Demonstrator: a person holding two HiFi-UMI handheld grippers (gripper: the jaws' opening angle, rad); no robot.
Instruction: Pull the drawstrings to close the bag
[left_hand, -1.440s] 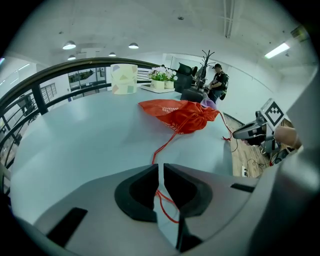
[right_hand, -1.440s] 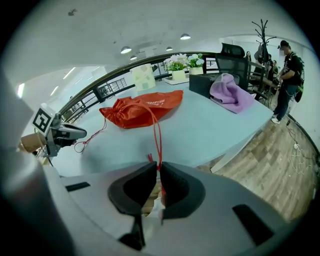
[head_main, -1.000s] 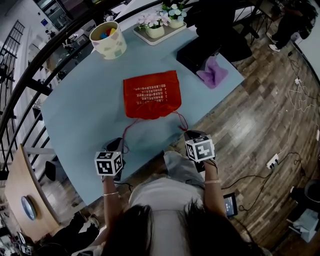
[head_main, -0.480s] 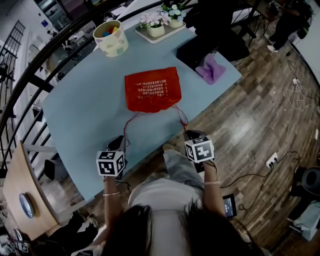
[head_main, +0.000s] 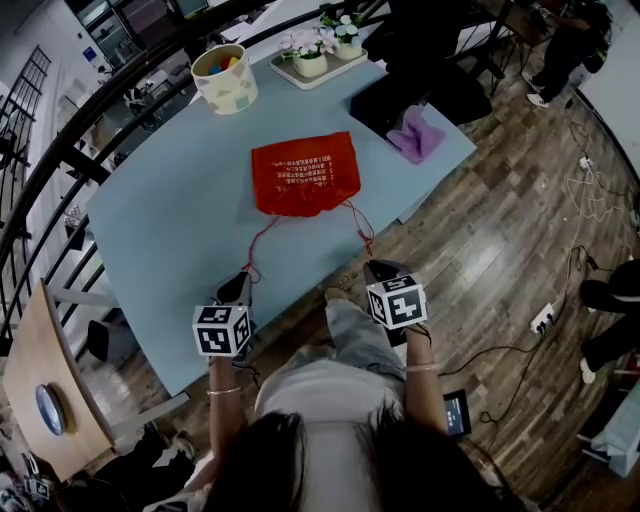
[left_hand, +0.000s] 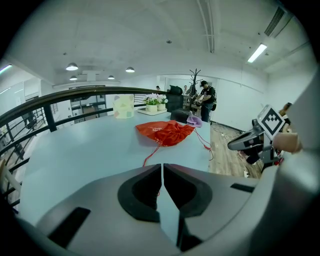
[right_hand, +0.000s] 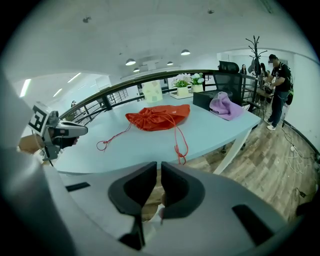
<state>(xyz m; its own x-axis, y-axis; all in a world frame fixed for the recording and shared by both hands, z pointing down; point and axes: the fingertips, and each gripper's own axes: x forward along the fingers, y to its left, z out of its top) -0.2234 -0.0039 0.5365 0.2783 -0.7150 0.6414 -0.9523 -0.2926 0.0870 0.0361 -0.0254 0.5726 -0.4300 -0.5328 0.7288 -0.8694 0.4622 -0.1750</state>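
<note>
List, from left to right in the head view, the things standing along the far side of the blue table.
patterned cup → flower pots → purple cloth

Head view steeply down; gripper views low across table (head_main: 165, 225); all share bag (head_main: 305, 172).

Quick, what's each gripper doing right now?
Left gripper: jaws closed on the left drawstring.
Right gripper: jaws closed, apparently on the right drawstring.
</note>
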